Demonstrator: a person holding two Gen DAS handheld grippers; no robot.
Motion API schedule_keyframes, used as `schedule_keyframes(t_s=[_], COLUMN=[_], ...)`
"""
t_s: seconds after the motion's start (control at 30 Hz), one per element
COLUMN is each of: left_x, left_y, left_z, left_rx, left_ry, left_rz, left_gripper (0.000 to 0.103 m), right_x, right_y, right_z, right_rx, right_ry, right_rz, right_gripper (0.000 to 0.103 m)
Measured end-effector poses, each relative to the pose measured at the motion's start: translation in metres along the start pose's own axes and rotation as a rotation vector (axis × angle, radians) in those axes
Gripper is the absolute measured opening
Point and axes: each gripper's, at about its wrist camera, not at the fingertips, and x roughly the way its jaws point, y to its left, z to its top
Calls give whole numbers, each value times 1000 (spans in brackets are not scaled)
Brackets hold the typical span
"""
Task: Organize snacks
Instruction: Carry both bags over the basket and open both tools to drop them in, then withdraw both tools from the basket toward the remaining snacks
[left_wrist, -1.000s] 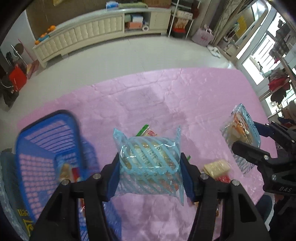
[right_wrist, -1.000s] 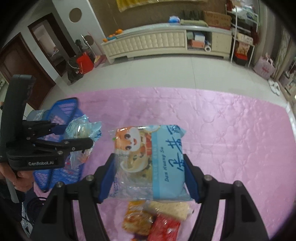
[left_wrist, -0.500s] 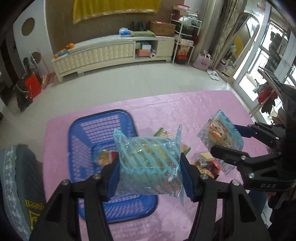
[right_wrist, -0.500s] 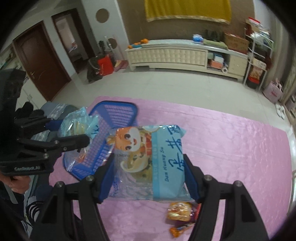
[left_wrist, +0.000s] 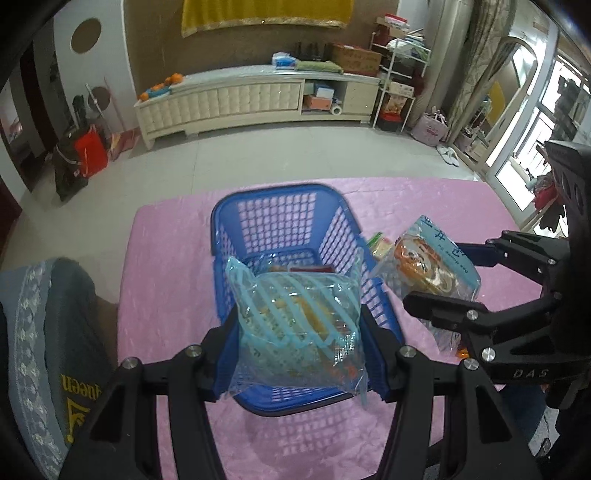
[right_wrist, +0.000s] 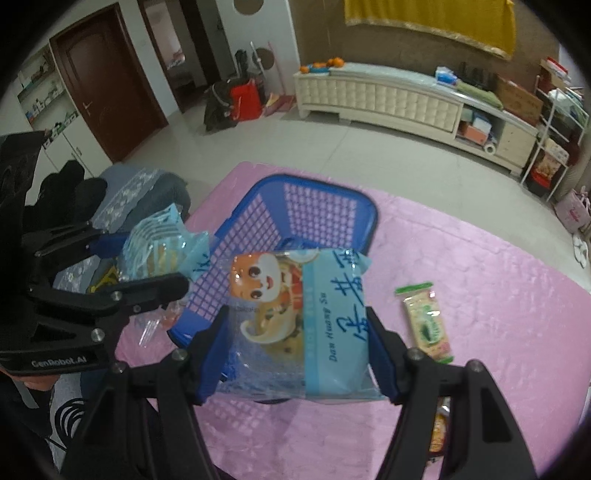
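Above the blue plastic lattice basket on the pink quilted tablecloth, the left gripper is clamped on a clear snack bag with pale blue stripes. Beside it, the right gripper is clamped on a blue-and-clear snack bag printed with a cartoon animal. One green-edged wrapped snack lies on the cloth right of the basket.

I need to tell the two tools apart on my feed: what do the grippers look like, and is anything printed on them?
Both are black, angular linkage frames with silver screws and blue finger pads. The left gripper carries white lettering "GenRobot.AI" on its body. The right gripper shows "DAS" in pale letters. No cables are visible. A dark glove shows behind the left one.
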Motion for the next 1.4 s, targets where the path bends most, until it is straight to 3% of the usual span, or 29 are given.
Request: schedule_keyframes(t_s=[0.4, 0.77, 0.9, 1.07, 1.4], left_x=[40, 58, 59, 51, -7], left_y=[14, 22, 26, 27, 1], left_z=[-9, -20, -25, -32, -41], left_rx=[-16, -24, -22, -21, 30], left_ry=[37, 69, 76, 61, -69], left_rz=[-54, -61, -49, -63, -12], left_gripper=[56, 61, 70, 80, 80], right_x=[49, 60, 59, 49, -6], right_y=[18, 24, 19, 17, 25], right_z=[-6, -10, -11, -15, -27], right_rx=[21, -2, 29, 38, -32], right_ry=[114, 138, 146, 140, 29], right_rz=[-22, -40, -23, -19, -101], right_gripper=[71, 73, 84, 88, 88])
